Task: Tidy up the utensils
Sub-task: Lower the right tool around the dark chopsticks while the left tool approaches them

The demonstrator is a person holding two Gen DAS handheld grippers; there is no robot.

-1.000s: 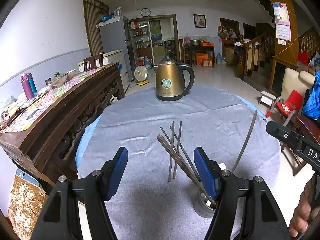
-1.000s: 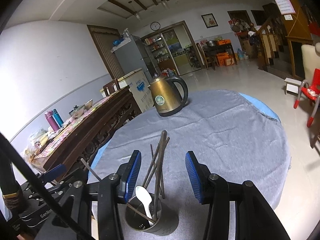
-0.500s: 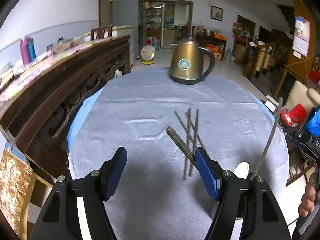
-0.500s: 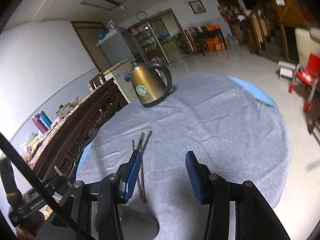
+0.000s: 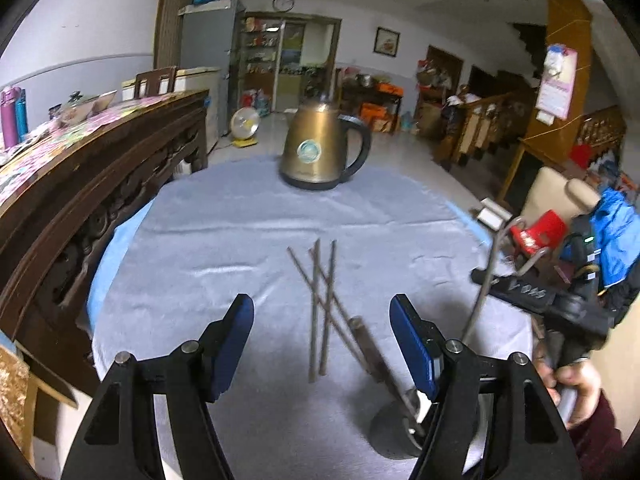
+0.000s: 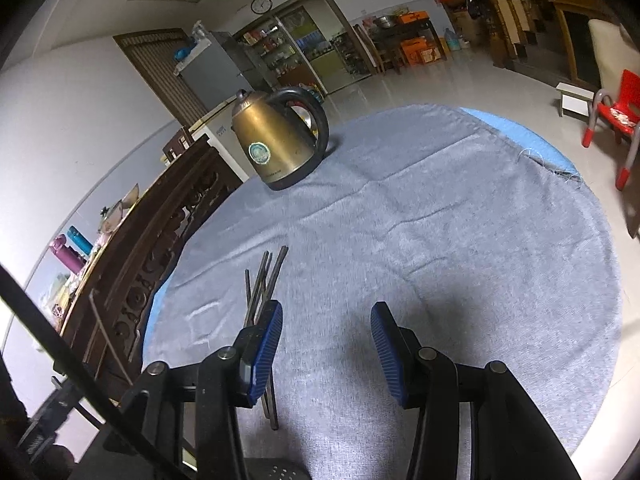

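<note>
Left gripper [image 5: 322,336]: jaws apart, nothing between pads, poised above grey cloth [image 5: 240,240] near its front edge. Loose chopsticks [image 5: 322,300] crossed flat on cloth toward middle, just beyond blue pads. Metal holder [image 5: 394,434] near front edge, right of chopsticks, partly hidden behind right finger; dark utensil handle [image 5: 370,348] leaning out of holder.

Right gripper [image 6: 326,344]: jaws apart, empty, above bare cloth, chopsticks just beside left pad.

Gold kettle [image 5: 320,150] upright at far edge.
</note>
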